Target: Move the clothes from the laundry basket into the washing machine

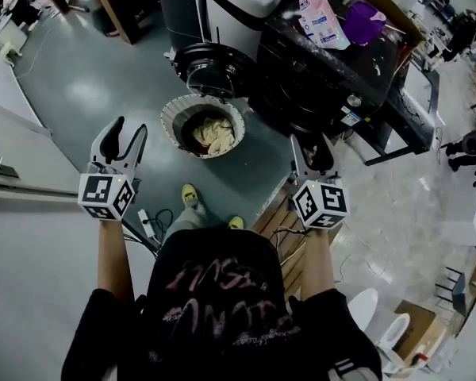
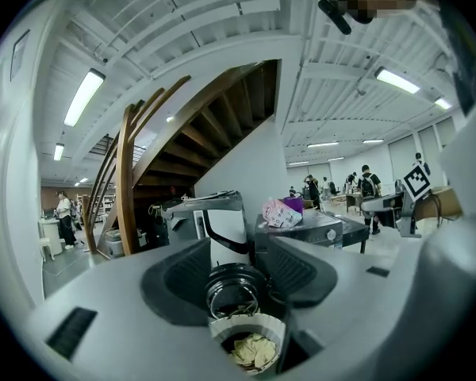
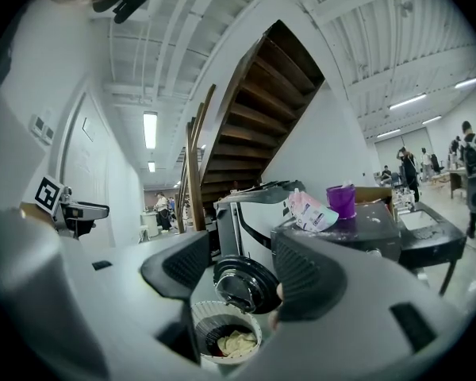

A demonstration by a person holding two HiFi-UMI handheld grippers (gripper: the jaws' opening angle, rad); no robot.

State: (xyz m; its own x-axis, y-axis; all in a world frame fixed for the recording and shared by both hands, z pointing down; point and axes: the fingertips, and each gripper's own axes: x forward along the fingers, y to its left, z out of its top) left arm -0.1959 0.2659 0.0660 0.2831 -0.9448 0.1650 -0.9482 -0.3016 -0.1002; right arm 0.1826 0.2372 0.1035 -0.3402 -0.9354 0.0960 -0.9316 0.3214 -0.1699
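Laundry basket (image 1: 169,123) on floor in head view, pale clothes (image 1: 215,136) inside, beside washing machine (image 1: 317,86) open door (image 1: 214,70), left gripper (image 1: 128,130) and right gripper (image 1: 311,151) near, left gripper view, jaws spread, empty, right gripper view, jaws spread, empty

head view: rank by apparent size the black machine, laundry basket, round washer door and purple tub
1. black machine
2. laundry basket and round washer door: too alike to rank
3. purple tub
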